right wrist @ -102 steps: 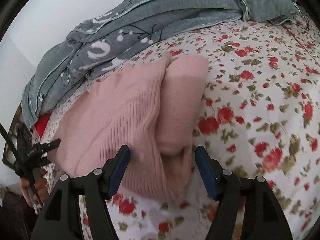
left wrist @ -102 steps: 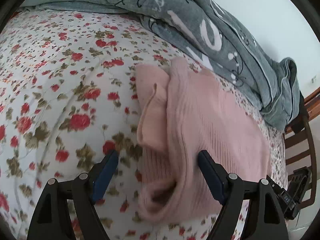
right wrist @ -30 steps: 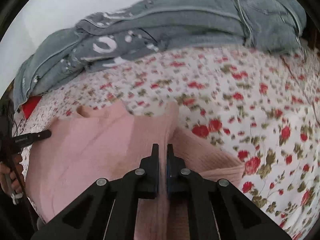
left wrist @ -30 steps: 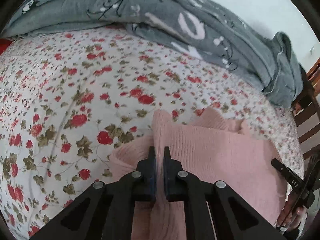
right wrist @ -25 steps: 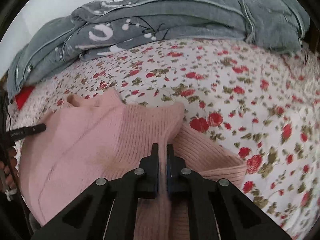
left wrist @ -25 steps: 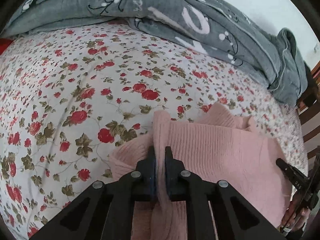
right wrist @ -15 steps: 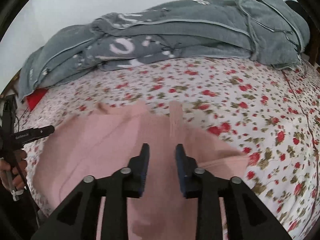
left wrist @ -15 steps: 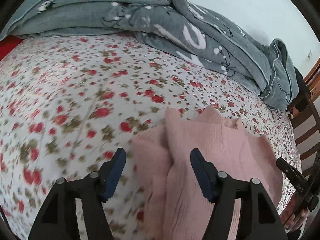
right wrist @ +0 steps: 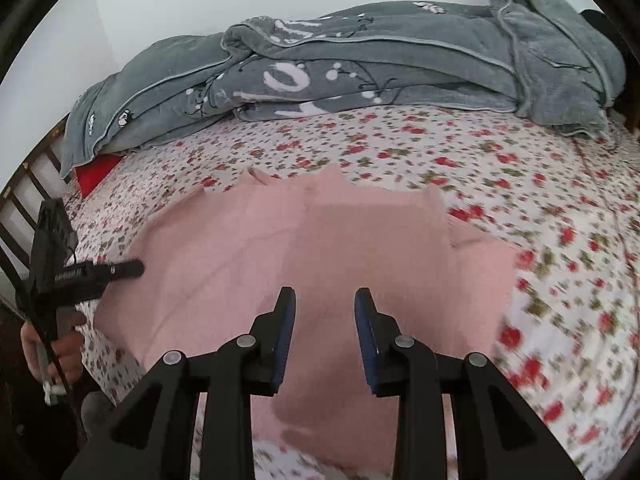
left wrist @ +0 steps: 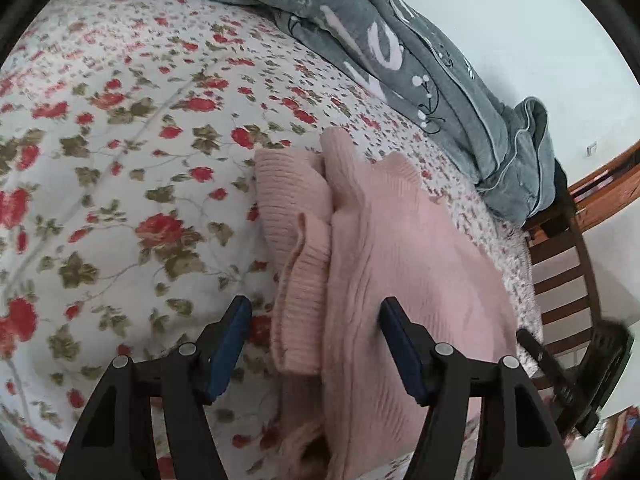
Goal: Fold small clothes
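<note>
The pink sweater [right wrist: 320, 240] is blurred (its near hem runs off-frame).

One pink knit sweater [left wrist: 400, 248] lies on one floral bedsheet [left wrist: 120, 160], with one rumpled grey blanket [right wrist: 360, 64] heaped behind it. I hold two grippers: my left gripper [left wrist: 316, 336] and my right gripper [right wrist: 325, 334], each with two fingers. One wooden chair [left wrist: 568, 276] stands alongside.

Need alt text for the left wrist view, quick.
The open left hand-held gripper hovers over a folded pink sweater lying on a rose-print bedsheet. A rumpled grey blanket lies behind, with a wooden chair at right.
</note>
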